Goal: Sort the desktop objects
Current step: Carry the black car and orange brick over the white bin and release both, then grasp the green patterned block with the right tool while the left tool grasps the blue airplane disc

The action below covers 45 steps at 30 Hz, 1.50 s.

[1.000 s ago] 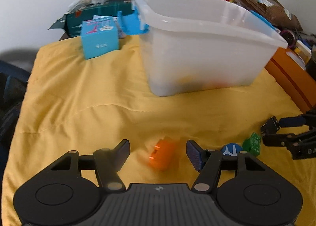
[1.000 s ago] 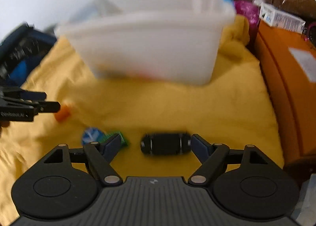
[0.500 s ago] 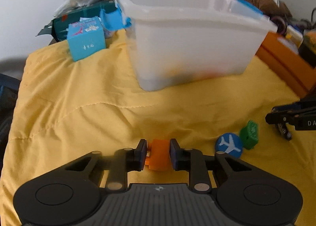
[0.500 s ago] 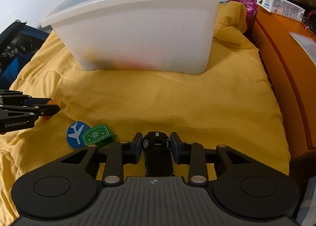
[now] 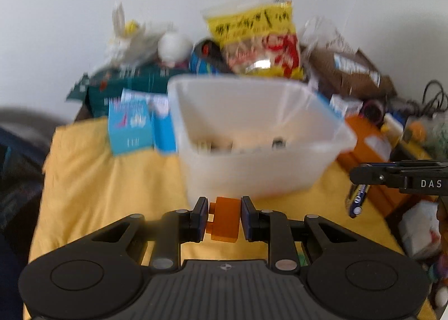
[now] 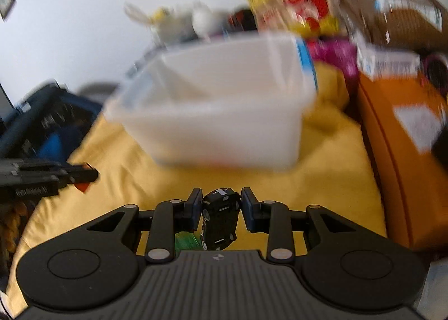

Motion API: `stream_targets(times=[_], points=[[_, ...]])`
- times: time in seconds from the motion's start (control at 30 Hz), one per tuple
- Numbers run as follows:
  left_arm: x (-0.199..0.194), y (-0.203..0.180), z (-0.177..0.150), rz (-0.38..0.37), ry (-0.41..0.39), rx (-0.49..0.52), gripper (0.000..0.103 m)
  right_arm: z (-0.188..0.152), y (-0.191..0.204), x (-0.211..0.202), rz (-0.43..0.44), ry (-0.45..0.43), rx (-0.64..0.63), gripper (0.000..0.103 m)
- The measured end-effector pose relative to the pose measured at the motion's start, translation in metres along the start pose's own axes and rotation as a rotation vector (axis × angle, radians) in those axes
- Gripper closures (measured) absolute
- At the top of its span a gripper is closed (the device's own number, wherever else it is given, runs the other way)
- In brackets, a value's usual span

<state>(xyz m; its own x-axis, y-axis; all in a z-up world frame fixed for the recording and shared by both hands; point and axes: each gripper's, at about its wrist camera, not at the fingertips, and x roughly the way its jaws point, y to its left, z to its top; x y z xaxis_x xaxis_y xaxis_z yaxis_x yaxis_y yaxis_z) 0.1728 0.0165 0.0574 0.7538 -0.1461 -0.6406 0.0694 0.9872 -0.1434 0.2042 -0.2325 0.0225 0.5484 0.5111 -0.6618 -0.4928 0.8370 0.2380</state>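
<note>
My left gripper [image 5: 224, 209] is shut on an orange toy brick [image 5: 224, 219] and holds it above the yellow cloth [image 5: 106, 188], just in front of the translucent white bin [image 5: 252, 168]. My right gripper [image 6: 222, 203] is shut on a small black toy car [image 6: 219, 219], also lifted off the cloth [image 6: 322, 194], with the bin [image 6: 218, 129] ahead of it. Each gripper shows in the other's view: the right one [image 5: 355, 177] with the car hanging below it, the left one [image 6: 92, 175] with the orange brick. Several small objects lie inside the bin.
A blue carton [image 5: 130, 126] stands left of the bin. Snack bags [image 5: 257, 40] and boxes crowd the back. An orange box [image 6: 406, 157] flanks the cloth on the right. A green tag [image 6: 186, 241] lies on the cloth under my right gripper. Dark bags [image 6: 42, 124] sit at left.
Both grippers closed on their objects, the left on the orange brick and the right on the black car, then rose off the cloth. The bin's inside has come into view.
</note>
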Motion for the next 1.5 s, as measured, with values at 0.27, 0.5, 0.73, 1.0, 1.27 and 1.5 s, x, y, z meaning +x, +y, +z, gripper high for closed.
stream_targets(times=[0.27, 0.5, 0.73, 1.0, 1.27, 1.5], points=[[-0.004, -0.012, 0.074, -0.004, -0.063, 0.006, 0.075, 0.078, 0.021, -0.017, 0.075, -0.138, -0.024, 0.070], [0.015, -0.010, 0.113, 0.012, -0.036, -0.009, 0.075, 0.130, 0.027, -0.018, 0.080, -0.188, -0.051, 0.070], [0.044, -0.008, 0.127, 0.048, 0.030, -0.005, 0.074, 0.154, 0.018, 0.006, 0.071, -0.113, -0.021, 0.069], [0.049, -0.007, 0.126, 0.101, 0.016, 0.033, 0.040, 0.159, -0.003, 0.038, -0.017, -0.030, 0.048, 0.049], [0.006, -0.008, 0.038, 0.024, 0.003, 0.050, 0.040, 0.112, 0.002, 0.013, 0.028, -0.048, 0.027, 0.044], [0.010, -0.011, -0.075, 0.024, 0.176, 0.022, 0.040, -0.011, 0.027, 0.024, 0.044, 0.129, -0.047, 0.044]])
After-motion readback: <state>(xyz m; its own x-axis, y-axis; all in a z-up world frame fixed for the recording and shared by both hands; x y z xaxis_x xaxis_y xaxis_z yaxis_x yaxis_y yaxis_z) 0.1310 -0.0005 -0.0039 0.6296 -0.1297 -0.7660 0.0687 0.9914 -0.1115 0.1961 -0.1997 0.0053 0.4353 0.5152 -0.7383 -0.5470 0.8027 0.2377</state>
